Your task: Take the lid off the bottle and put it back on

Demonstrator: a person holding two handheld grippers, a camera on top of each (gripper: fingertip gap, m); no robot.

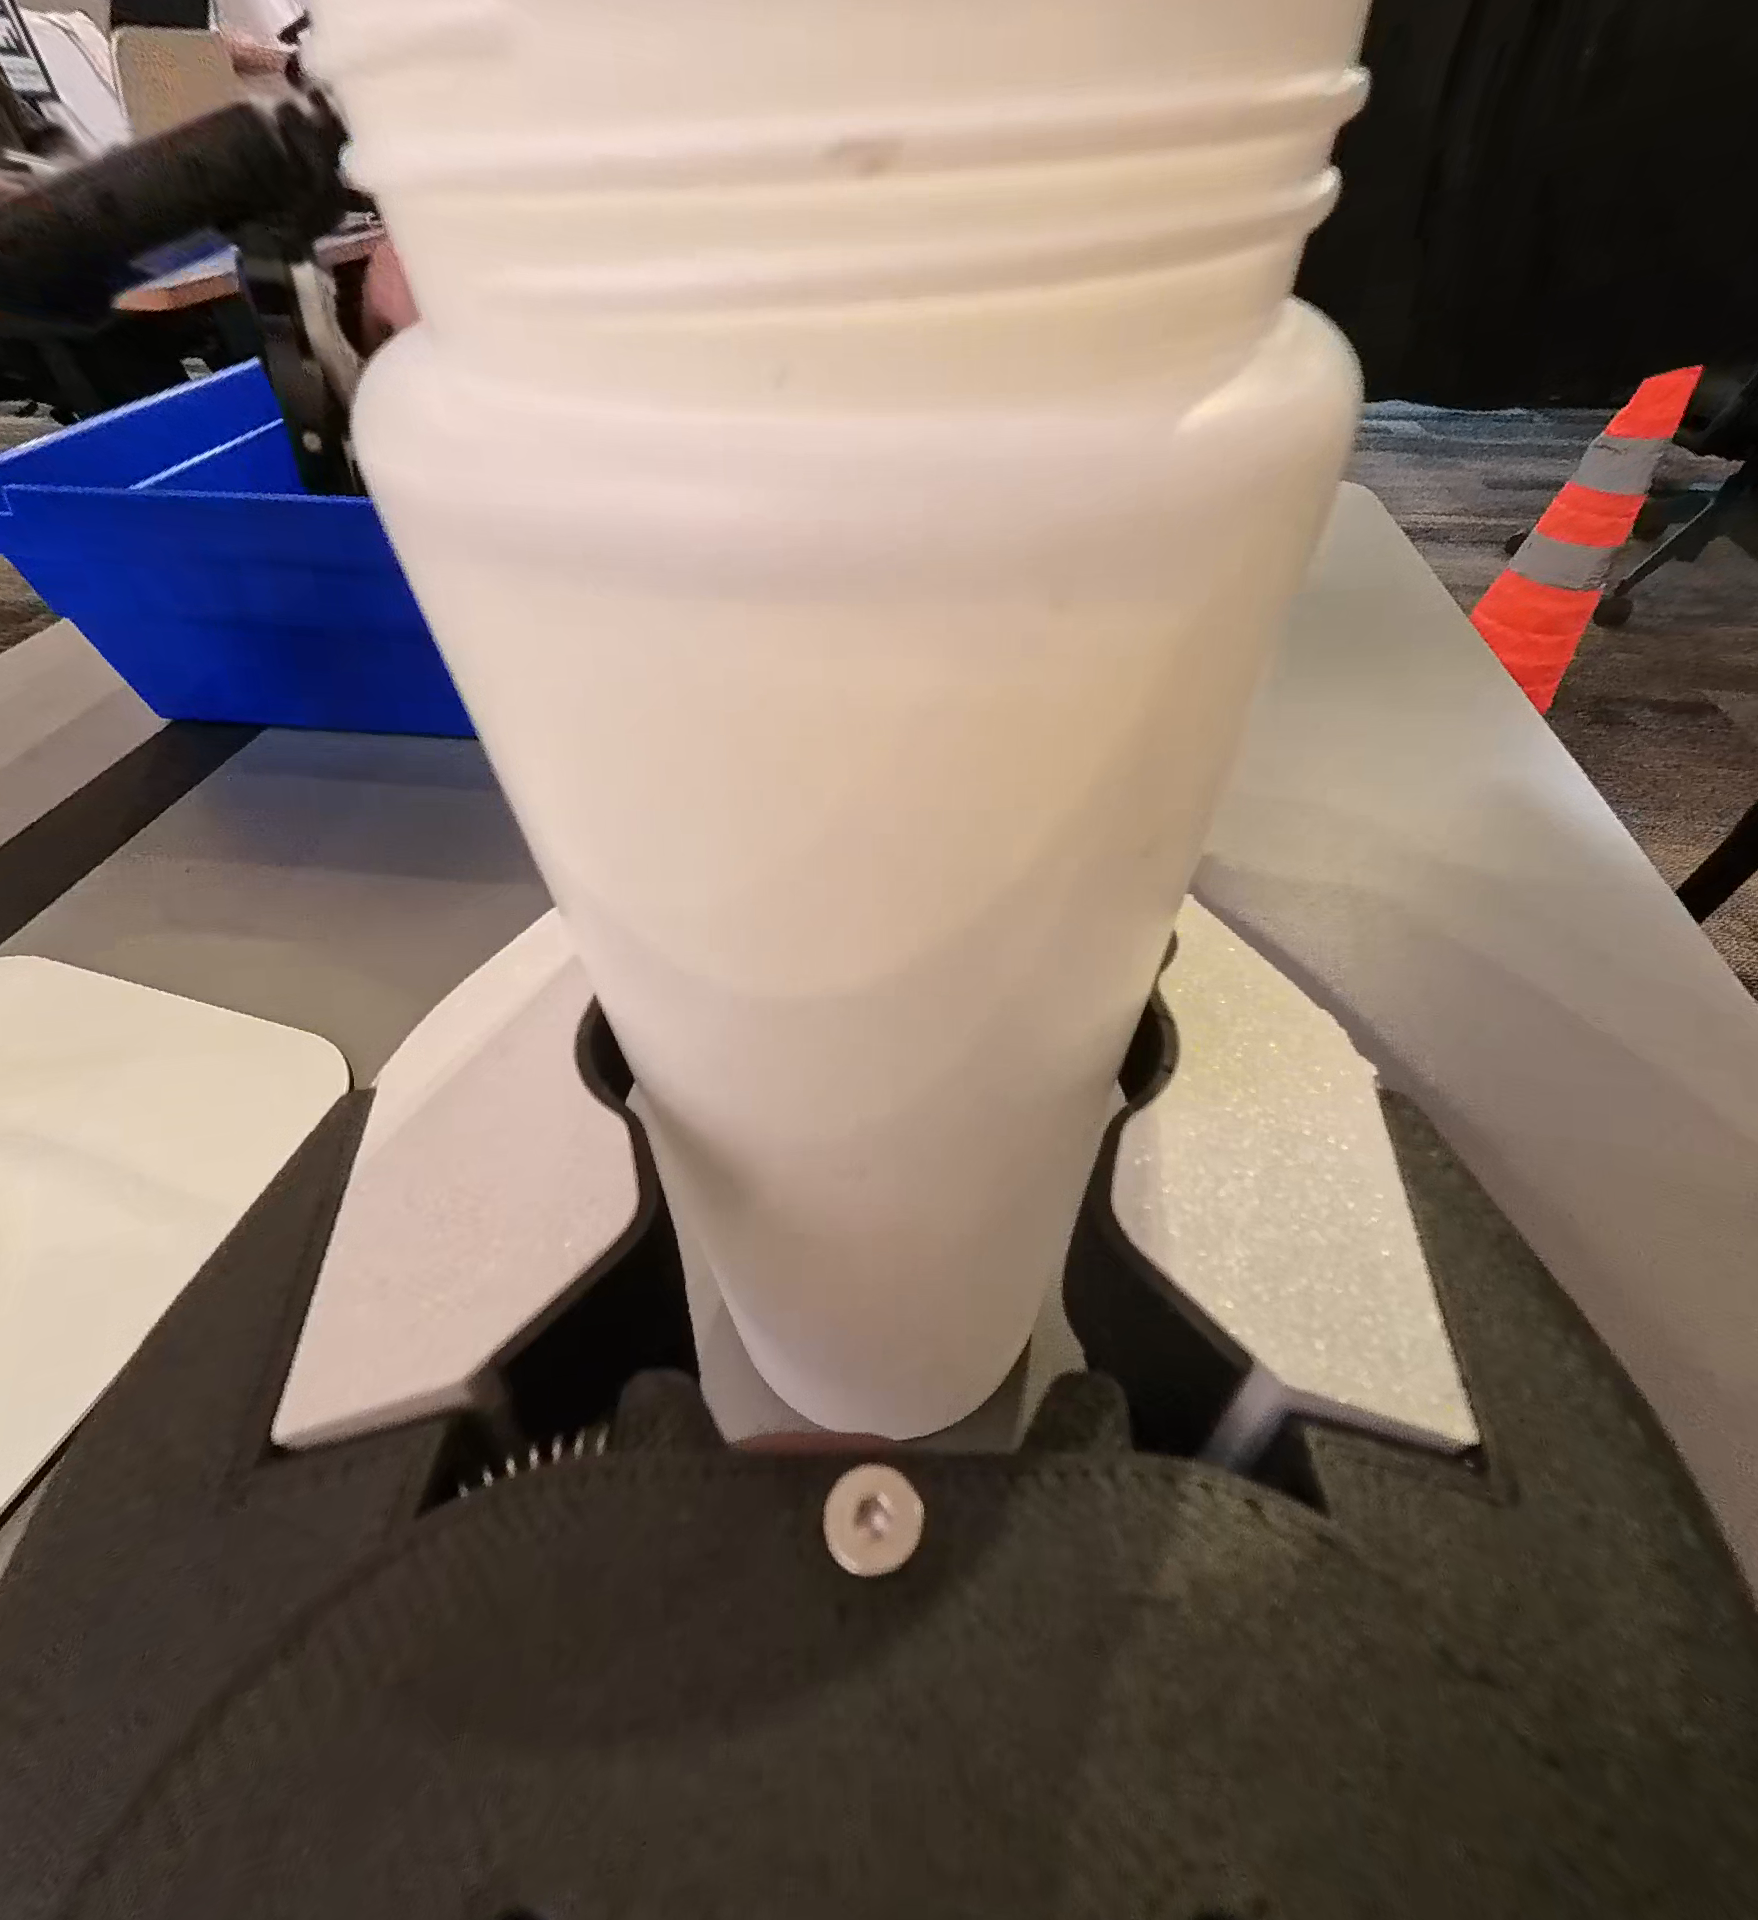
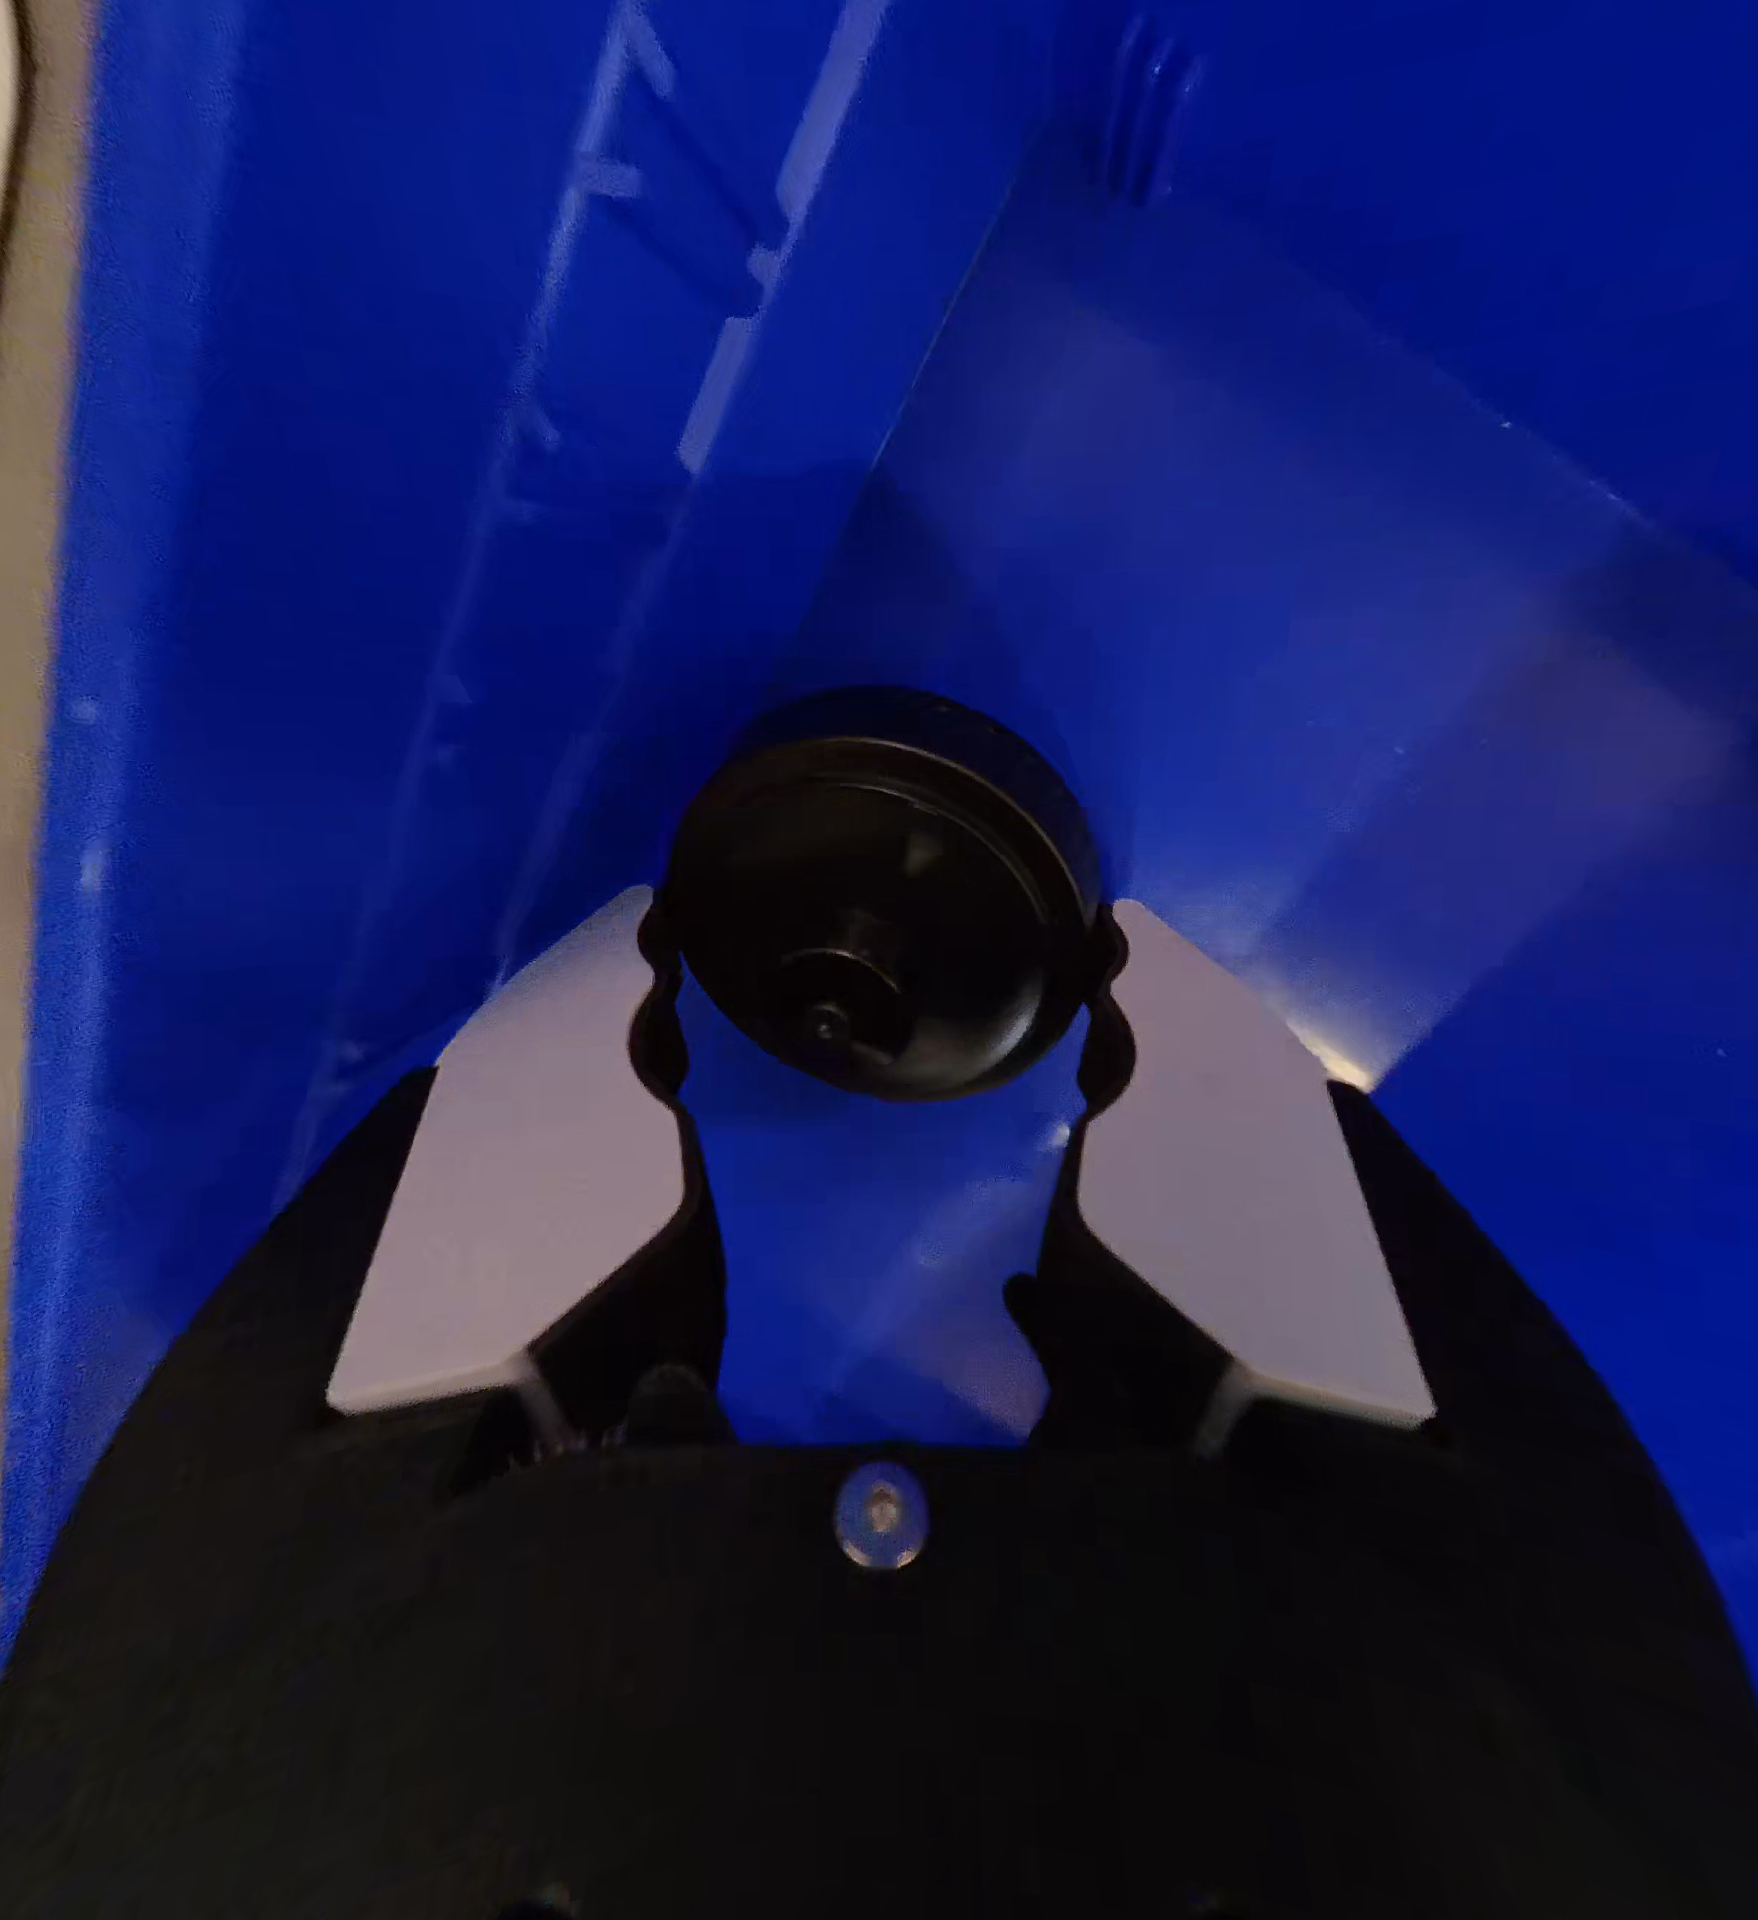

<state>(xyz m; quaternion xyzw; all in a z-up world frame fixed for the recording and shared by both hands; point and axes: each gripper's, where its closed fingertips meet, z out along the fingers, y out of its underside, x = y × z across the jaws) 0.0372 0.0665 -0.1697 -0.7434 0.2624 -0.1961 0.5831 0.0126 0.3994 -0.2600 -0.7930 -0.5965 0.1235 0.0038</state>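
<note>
Meanwhile, your left gripper (image 1: pixel 875 1049) clamps the white bottle (image 1: pixel 854 644) low on its body, threads bare, above the table (image 1: pixel 1394 790). Your right gripper (image 2: pixel 880 987) pinches the black lid (image 2: pixel 880 914) by its rim inside the blue bin (image 2: pixel 1374 416). Both look light, rigid and slick; grip the rim squarely.

One white bottle (image 1: pixel 854 675), one black lid (image 2: pixel 880 904), one blue bin (image 1: pixel 220 582), one orange cone (image 1: pixel 1581 540), two grippers (image 1: pixel 875 1049) (image 2: pixel 880 966)

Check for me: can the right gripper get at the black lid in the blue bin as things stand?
Probably yes. The right gripper has its fingers on either side of the black lid inside the blue bin, with nothing between them. Whether it is actually clamped is unclear. The left gripper holds the white bottle.
</note>
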